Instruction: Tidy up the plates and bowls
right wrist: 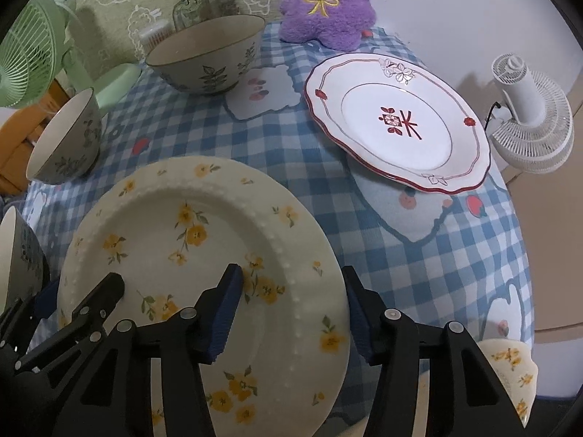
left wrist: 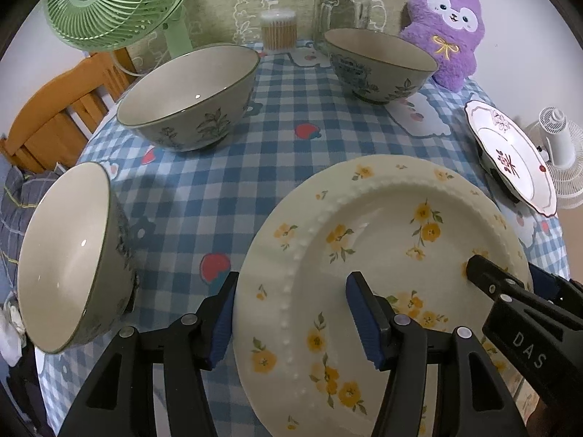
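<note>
Both hand-held grippers straddle opposite rims of the cream round plate with yellow flowers (left wrist: 382,255), jaws spread wide.

The left hand-held gripper (left wrist: 291,313) has its left pad outside the plate's left edge and its right pad over the plate's well; the right hand-held gripper (right wrist: 291,309) mirrors this at the right rim, neither clamped. The plate sits near on the blue-checked bench (left wrist: 226,167). Left of it lie two grey-green leaf-patterned ceramic bowls (left wrist: 73,255) (left wrist: 189,98); a third bowl (left wrist: 379,65) stands far. A white scalloped plate with red trim (right wrist: 397,123) lies far right, before a purple plush toy (left wrist: 446,25).
</note>
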The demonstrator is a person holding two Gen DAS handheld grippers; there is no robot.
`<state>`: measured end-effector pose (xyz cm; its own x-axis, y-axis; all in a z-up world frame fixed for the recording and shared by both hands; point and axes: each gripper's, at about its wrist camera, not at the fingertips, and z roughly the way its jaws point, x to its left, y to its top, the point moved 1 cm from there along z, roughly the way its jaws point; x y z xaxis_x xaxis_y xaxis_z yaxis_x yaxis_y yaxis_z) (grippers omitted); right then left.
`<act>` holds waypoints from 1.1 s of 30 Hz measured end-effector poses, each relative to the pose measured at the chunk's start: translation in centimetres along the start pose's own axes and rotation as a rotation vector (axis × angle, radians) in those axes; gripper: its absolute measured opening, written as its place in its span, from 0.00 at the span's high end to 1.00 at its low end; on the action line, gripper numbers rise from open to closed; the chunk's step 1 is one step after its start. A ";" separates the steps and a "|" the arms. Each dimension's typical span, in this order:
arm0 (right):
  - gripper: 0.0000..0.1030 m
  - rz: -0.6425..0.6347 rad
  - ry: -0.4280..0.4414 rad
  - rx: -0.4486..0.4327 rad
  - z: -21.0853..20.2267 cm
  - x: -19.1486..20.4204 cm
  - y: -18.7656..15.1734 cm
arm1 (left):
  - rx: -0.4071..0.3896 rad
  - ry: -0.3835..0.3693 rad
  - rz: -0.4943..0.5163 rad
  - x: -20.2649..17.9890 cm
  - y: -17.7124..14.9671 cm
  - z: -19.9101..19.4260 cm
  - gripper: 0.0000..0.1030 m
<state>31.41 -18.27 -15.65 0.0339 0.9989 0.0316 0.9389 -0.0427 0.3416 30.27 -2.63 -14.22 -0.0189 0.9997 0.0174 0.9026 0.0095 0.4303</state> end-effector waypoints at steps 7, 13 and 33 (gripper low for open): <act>0.50 -0.015 -0.003 -0.008 -1.2 0.5 -0.2 | 0.011 0.005 -0.028 0.6 -0.8 -1.1 0.44; 0.50 -0.005 0.000 -0.019 -2.5 0.5 -0.7 | -0.020 0.004 -0.029 0.8 -0.7 -2.5 0.44; 0.50 0.059 -0.019 -0.054 -7.7 -3.1 -2.7 | -0.107 -0.022 0.027 -2.0 -1.3 -7.8 0.44</act>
<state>26.12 -21.39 -9.44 0.0953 0.9948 0.0354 0.9152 -0.1015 0.3900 25.77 -4.83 -7.82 0.0158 0.9998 0.0108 0.8516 -0.0192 0.5238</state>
